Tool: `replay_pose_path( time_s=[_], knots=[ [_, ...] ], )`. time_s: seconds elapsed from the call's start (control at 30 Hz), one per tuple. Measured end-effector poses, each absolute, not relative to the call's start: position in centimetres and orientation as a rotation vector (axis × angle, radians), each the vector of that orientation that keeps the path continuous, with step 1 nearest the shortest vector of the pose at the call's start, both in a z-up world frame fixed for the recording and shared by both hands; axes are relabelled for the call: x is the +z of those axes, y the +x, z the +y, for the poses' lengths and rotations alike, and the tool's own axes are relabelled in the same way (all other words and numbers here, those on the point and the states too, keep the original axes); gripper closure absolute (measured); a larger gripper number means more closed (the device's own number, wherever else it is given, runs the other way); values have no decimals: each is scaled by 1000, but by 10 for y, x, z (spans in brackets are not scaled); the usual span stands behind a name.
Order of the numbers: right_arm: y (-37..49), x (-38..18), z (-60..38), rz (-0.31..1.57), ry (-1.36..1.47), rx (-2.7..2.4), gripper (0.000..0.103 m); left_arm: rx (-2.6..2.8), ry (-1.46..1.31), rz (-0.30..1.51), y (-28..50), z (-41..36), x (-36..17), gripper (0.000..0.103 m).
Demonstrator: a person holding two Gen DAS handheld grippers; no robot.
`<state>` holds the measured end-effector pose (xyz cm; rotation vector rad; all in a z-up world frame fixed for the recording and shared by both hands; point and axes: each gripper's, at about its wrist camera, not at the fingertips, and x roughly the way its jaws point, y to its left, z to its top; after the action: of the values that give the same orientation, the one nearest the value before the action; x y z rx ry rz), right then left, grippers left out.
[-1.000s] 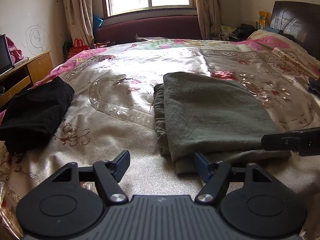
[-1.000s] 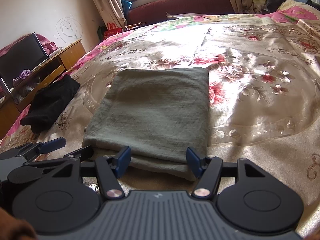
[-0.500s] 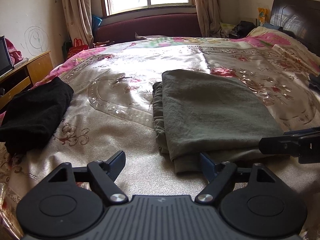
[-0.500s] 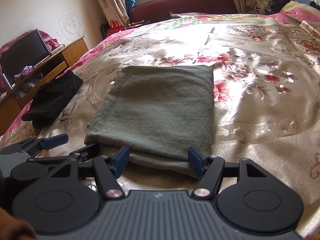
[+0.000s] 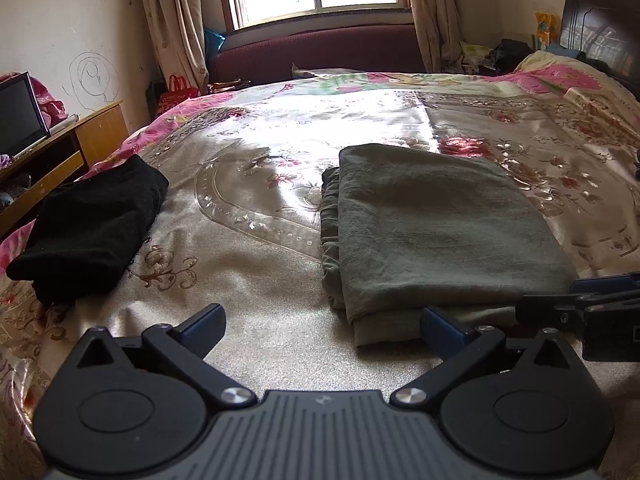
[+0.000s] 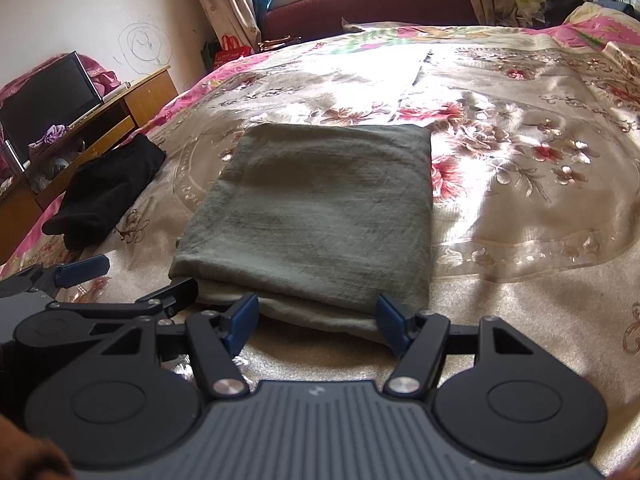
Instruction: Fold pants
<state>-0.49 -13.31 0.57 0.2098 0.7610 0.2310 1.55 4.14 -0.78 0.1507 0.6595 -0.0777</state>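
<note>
The olive-green pants (image 6: 316, 216) are lying as a neat folded rectangle on the floral bedspread (image 6: 520, 168), and both tools are easing back from its near edge compared with a second ago. The left gripper (image 5: 320, 326) is spreading wider than before, holding nothing, its right fingertip just beside the fabric's near corner. The right gripper (image 6: 318, 318) is also gaping open and empty at the near hem. The fold is looking finished; the black garment (image 5: 92, 224) is sitting well apart.
</note>
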Motion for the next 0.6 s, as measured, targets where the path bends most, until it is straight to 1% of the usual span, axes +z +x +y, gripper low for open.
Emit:
replay_pose_path(
  time_s=[0.23,0.6],
  knots=[
    [-10,10,-132,758,208,226,37,-84,133,682,10,38,-4,0],
    [-28,11,-139,775,182,167,37,-133,137,664,3,32,1,0]
  ],
)
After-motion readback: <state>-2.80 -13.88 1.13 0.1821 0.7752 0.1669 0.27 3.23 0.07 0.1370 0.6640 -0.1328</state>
